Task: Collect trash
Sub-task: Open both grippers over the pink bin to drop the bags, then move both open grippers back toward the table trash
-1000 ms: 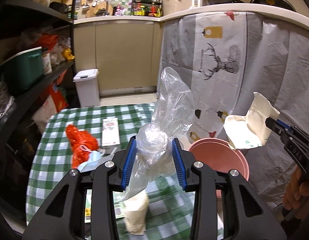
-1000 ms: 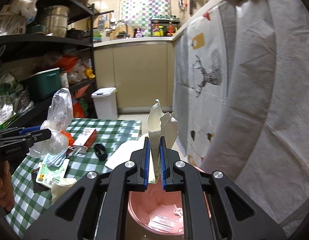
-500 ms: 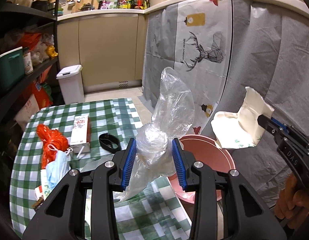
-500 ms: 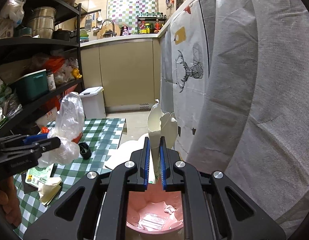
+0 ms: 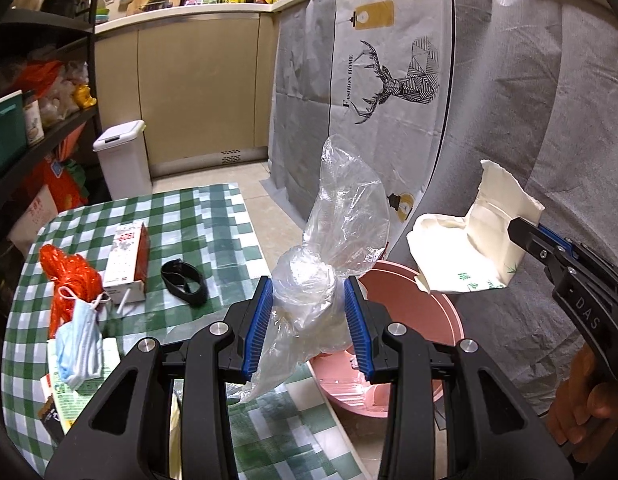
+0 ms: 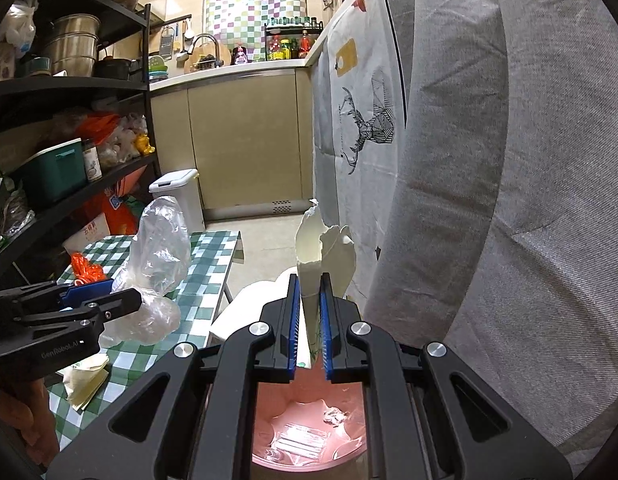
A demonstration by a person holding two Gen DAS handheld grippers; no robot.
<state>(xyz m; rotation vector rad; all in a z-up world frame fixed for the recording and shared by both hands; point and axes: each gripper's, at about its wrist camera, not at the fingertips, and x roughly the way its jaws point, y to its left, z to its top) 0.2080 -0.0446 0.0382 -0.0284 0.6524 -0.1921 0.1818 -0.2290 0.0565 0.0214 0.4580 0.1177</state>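
Left gripper (image 5: 308, 322), clear bag (image 5: 333, 248) clamped, nearer pink bin (image 5: 425, 288).

Two grippers, left (image 5: 308, 322) and right (image 6: 309, 322), one clear bag (image 5: 337, 240), one paper bag (image 5: 475, 240), one pink bin (image 5: 425, 292), one mask (image 5: 79, 344), one orange bag (image 5: 67, 276), one carton (image 5: 127, 262), one white bin (image 5: 123, 158)

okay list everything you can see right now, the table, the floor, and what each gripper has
clear plastic bag: 1, transparent, in left gripper
paper bag: 1, cream, in right gripper, above bin
bin: 1, pink, floor beside table
table: 1, green-white check cloth
orange bag: 1, table
face mask: 1, blue, table
carton: 1, white-red, table
black band: 1, table
pedal bin: 1, white, floor
left gripper: shut on bag
right gripper: shut on bag
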